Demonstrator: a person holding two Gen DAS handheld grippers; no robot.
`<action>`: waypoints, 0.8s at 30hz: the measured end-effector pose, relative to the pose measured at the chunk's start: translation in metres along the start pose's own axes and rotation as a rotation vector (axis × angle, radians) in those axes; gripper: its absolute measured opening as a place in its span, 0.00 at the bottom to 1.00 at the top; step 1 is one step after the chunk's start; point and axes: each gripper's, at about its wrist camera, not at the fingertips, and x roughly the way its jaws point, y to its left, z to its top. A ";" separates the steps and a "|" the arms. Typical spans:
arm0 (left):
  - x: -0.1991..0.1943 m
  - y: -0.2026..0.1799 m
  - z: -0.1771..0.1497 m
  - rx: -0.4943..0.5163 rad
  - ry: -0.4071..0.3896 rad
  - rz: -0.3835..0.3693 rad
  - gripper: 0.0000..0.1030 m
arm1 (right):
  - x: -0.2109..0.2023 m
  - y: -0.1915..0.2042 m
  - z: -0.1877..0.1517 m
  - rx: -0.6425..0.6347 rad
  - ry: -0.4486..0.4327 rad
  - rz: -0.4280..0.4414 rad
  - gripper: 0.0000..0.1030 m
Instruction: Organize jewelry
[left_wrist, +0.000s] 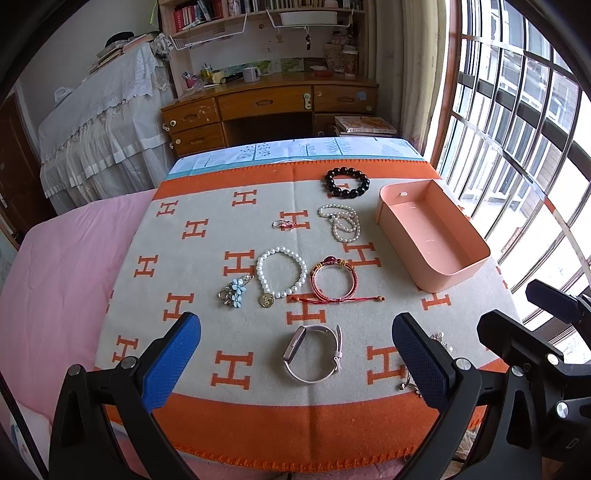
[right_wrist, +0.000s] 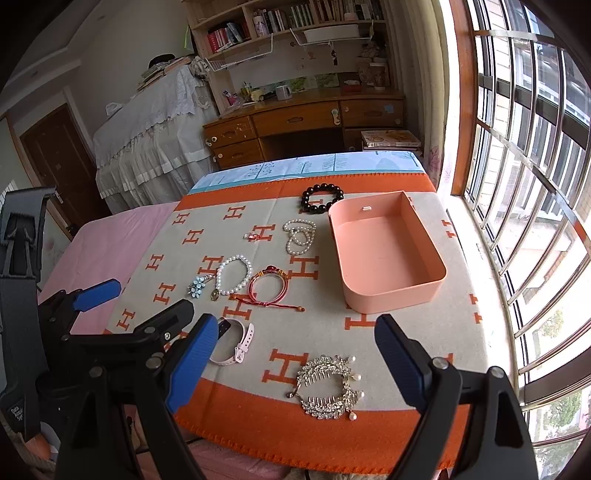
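Grippers both hover at the near edge of the orange-and-grey blanket (left_wrist: 207, 266), neither holding anything. Left gripper (left_wrist: 295, 354) has its jaws spread wide, framing the pink watch (left_wrist: 314, 354) on the cloth just ahead of them. Right gripper (right_wrist: 291, 354) is also wide apart, with the silver hair comb (right_wrist: 328, 386) lying between its blue pads (right_wrist: 192, 363), untouched.

Landmark: pink box (right_wrist: 388, 291), open-topped, sitting on the blanket's window side. Nothing is in it; bare floor shows.

All jewelry lies outside the box, on the cloth:
- hair comb, nearer than the box, close to the near orange border
- watch, nearer than the box and to its left
- red cord bracelet (left_wrist: 334, 277), left of the box, level with its near end
- white pearl bracelet (left_wrist: 282, 273) with a gold charm, just left of the red one
- blue flower brooch (left_wrist: 234, 291), further left again
- coiled pearl strand (left_wrist: 341, 221), left of the box's far end, near it
- small pink charm (left_wrist: 283, 223), left of the strand
- black bead bracelet (left_wrist: 347, 182), just beyond the box's far left corner
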 end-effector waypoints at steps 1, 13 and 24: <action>0.000 0.000 0.000 0.000 0.000 0.000 0.99 | 0.000 0.000 0.000 0.000 0.000 0.000 0.85; -0.004 0.004 -0.003 -0.003 -0.010 0.000 0.99 | -0.002 0.002 0.000 -0.002 -0.003 0.001 0.85; -0.016 0.004 -0.011 -0.005 -0.019 -0.005 0.99 | -0.012 0.009 -0.007 -0.004 -0.018 0.007 0.85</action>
